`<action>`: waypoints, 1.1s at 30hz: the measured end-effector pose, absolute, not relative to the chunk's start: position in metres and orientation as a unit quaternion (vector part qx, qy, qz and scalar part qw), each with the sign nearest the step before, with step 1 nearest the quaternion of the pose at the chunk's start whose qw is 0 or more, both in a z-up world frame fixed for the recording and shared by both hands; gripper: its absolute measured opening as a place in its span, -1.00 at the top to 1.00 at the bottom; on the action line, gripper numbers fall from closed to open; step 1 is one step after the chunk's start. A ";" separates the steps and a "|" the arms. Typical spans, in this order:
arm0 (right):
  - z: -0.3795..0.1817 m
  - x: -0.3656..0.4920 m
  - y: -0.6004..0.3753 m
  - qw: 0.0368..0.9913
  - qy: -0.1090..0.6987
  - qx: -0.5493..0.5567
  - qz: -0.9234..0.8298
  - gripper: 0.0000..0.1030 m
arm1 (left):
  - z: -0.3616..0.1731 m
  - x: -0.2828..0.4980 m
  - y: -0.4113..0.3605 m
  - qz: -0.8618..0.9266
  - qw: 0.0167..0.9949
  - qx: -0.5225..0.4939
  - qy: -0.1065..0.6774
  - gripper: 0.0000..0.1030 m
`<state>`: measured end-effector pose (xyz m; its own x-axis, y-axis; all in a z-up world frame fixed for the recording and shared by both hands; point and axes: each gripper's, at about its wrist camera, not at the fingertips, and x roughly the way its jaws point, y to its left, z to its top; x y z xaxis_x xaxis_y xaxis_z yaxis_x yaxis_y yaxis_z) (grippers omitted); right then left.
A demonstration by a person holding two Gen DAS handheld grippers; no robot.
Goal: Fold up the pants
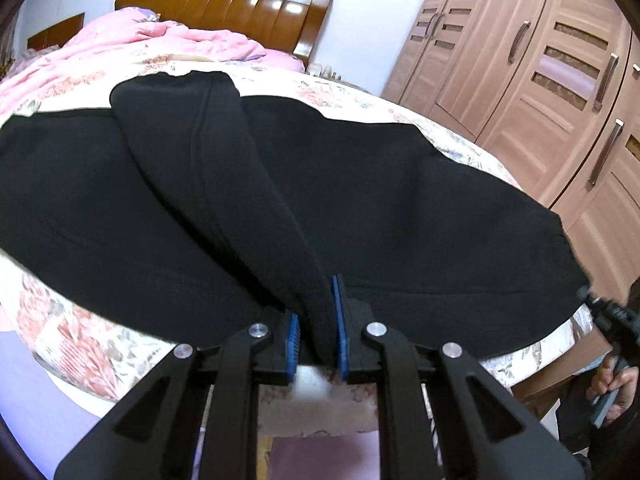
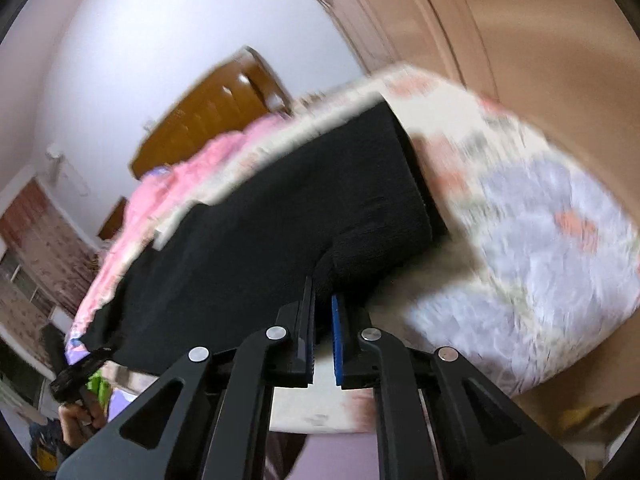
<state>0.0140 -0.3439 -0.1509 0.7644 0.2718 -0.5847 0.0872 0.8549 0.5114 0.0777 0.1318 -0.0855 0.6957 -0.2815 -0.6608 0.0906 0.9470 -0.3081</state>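
Black pants (image 1: pixel 380 208) lie spread across the floral bed sheet (image 1: pixel 80 340), with a raised ridge of cloth running from the far side toward me. My left gripper (image 1: pixel 316 320) is shut on the near end of that ridge at the bed's front edge. In the right wrist view, blurred by motion, my right gripper (image 2: pixel 322 312) is shut on the edge of the pants (image 2: pixel 280 220) near the ribbed waistband or cuff (image 2: pixel 404 184). The other gripper and the hand holding it show at the far right of the left wrist view (image 1: pixel 612 320).
A pink quilt (image 1: pixel 160 40) is bunched at the head of the bed below the wooden headboard (image 1: pixel 224 4). A brown wardrobe (image 1: pixel 540 72) stands to the right of the bed. The bed's front edge (image 1: pixel 320 400) is right beneath my left gripper.
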 end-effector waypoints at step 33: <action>-0.163 0.025 -0.253 0.862 0.390 0.248 0.210 0.77 | -0.093 0.069 0.144 -0.144 0.896 -0.204 0.367 0.39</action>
